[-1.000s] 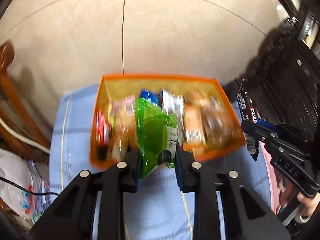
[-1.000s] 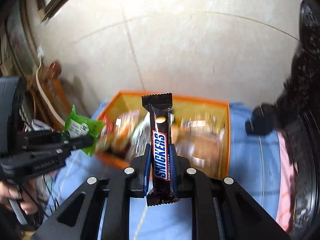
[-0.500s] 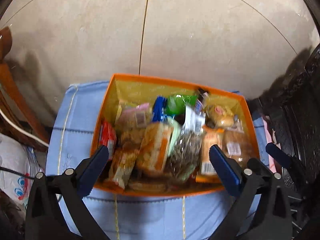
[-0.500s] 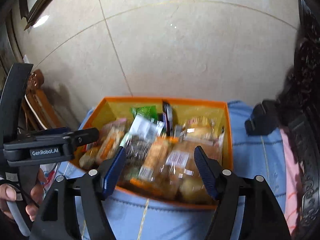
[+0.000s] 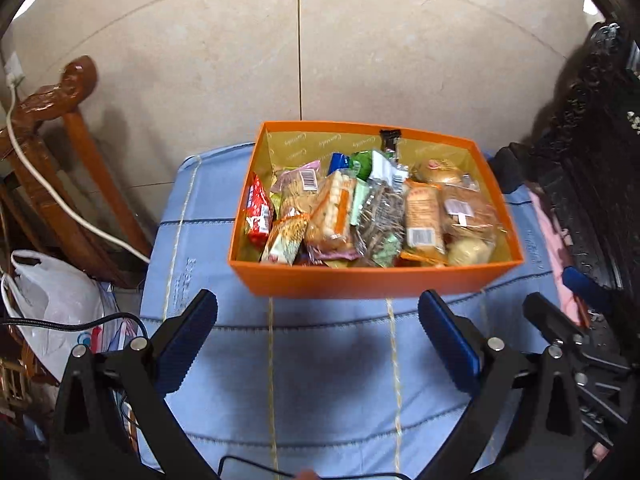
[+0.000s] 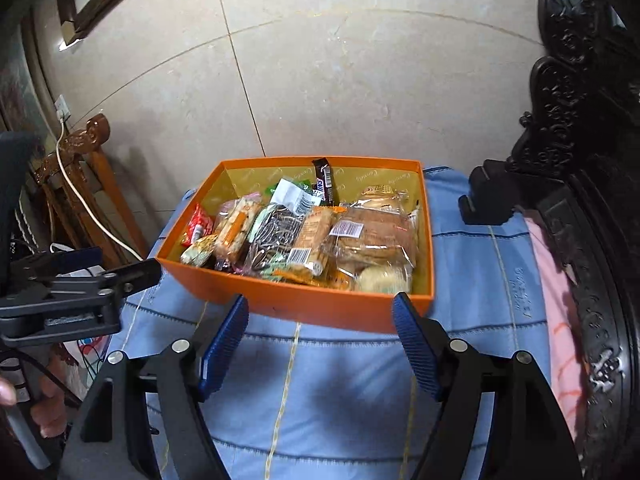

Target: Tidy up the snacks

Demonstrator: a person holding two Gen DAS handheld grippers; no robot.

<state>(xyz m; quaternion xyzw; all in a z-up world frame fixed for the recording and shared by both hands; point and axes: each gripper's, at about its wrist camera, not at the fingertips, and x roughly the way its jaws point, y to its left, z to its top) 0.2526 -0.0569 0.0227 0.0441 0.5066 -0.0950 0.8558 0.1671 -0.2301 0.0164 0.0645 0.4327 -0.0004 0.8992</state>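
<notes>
Both grippers have just let go: the left gripper, which a second ago pinched a green snack packet, and the right gripper, which held the Snickers bar, now stand back from the orange box with fingers spread wide and empty. Both snacks lie at the box's far wall, so this drop looks done. One box on the blue cloth holds roughly a dozen packets, overlapping too much to count exactly.

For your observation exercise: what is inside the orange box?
The orange box holds piled wrapped snacks: a Snickers bar upright against the far wall, a red packet, bread packs. Lower layers are covered.
</notes>
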